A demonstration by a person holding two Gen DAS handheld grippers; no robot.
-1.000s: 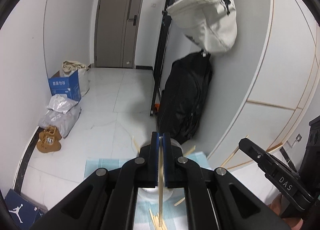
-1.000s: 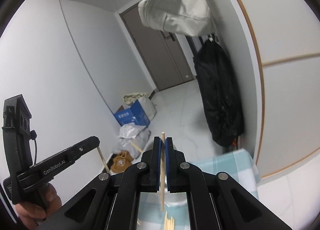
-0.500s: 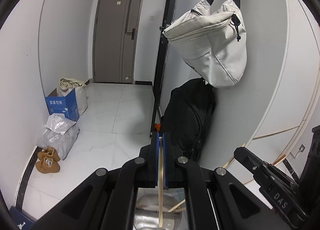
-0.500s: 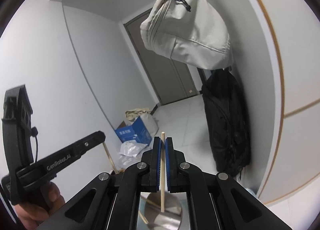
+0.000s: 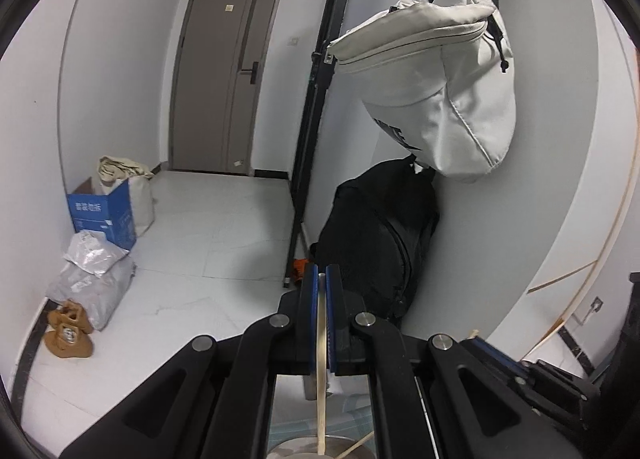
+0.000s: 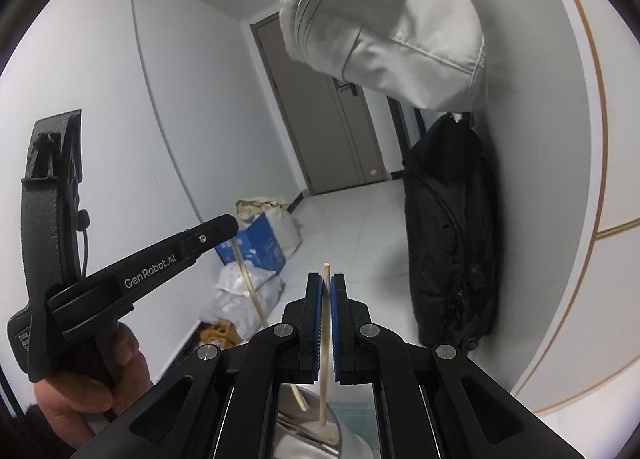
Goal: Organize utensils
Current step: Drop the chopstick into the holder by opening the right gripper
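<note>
Black backpack [image 5: 376, 243] slumps against the wall beyond the jaws, under a pale hanging bag [image 5: 436, 99]. Nearer, the left gripper [image 5: 321, 279] has its blue pads pressed together on a wooden chopstick [image 5: 320, 371], whose lower end hangs over a steel container [image 5: 292, 451] below the jaws. The right gripper [image 6: 326, 287] likewise pinches its own chopstick [image 6: 325, 359] upright, tip poking above the pads, its lower end down in the metal cup [image 6: 296, 431].
</note>
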